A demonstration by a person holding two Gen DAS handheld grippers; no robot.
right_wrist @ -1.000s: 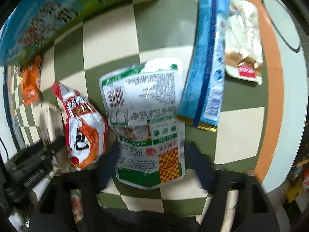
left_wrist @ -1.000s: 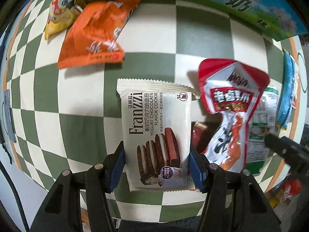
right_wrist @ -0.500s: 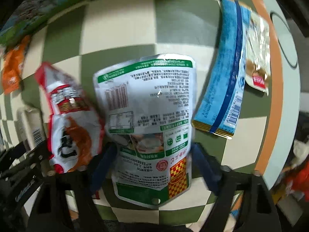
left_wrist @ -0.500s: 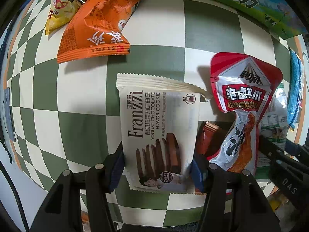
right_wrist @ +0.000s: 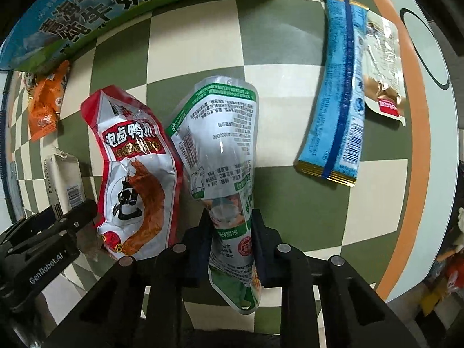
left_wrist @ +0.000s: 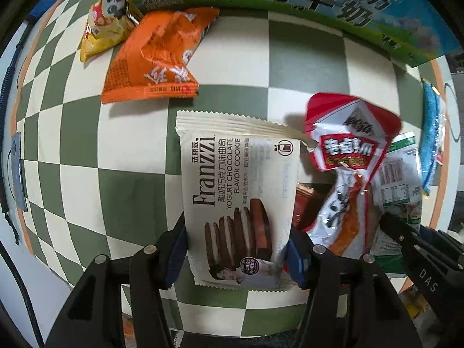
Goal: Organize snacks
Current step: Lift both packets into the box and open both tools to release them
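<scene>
1. Green-and-white pouch (right_wrist: 220,150) pinched at its lower end by the right gripper (right_wrist: 230,240), fingers closing in and already squeezing the sides so the film buckles. Looks lifted off the checkered desk (right_wrist: 278,46), upper part curling.
2. Cookie pack (left_wrist: 240,200) sitting between the left gripper (left_wrist: 236,246) fingers, blue pads (left_wrist: 294,261) touching both long edges. Clamped on it, by the look of it.
3. Red pouch (right_wrist: 136,168) right beside the green one, edges overlapping or at least touching. Can't tell which.
4. Step in hand, at a guess: both packs picked, sorting move not begun.
5. Next move probably calls for a clean lift clear of the red pouch so it doesn't drag along, then carrying each to its group.
6. Further out: blue stick pack (right_wrist: 336,92) with a clear packet (right_wrist: 382,66) just beside it, orange bag (left_wrist: 156,58), yellow panda bag (left_wrist: 104,26), milk carton box (right_wrist: 87,8) at the far edge.
7. Hard to make out: something reddish-brown (left_wrist: 306,206) tucked under the red pouch, mostly hidden. No sorting spot or bin visible anywhere.
</scene>
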